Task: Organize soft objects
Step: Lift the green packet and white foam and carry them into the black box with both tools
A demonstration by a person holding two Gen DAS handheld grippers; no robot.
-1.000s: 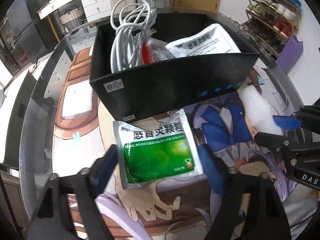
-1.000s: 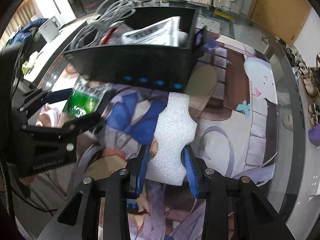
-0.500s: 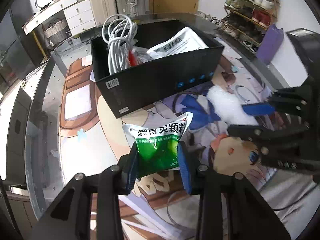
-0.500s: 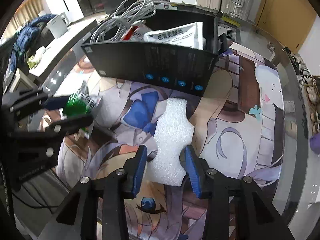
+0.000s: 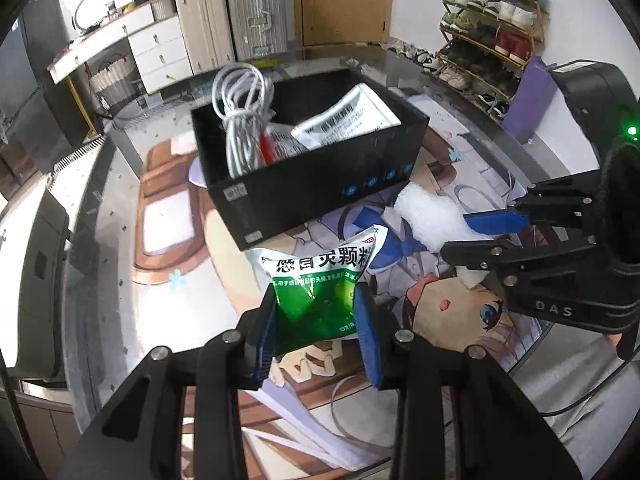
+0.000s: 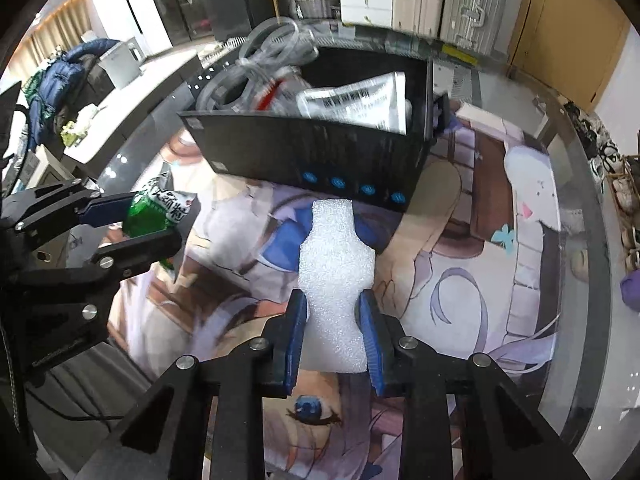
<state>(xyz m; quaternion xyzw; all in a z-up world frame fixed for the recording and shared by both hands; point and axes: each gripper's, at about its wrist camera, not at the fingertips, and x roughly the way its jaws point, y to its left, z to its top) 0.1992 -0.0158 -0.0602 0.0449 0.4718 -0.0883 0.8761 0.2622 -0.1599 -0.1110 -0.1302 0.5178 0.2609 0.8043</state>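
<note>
A box [image 5: 320, 196] is set mid-frame on the worktop [image 5: 120, 280]; cable [image 5: 240, 120] and packets [image 5: 352, 116] are held in it, shoe rack [image 5: 488, 24] upper right.

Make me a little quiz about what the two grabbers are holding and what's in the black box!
1. What does the left gripper hold?
2. True or false: the right gripper squeezes a white foam piece.
3. Which is already in the black box: A) a white cable coil, B) a shoe, C) a cup?

Key:
1. A green and white sachet, pinched between its jaws, which have just been closing.
2. True; its jaws have just been closing on it.
3. A.
</note>
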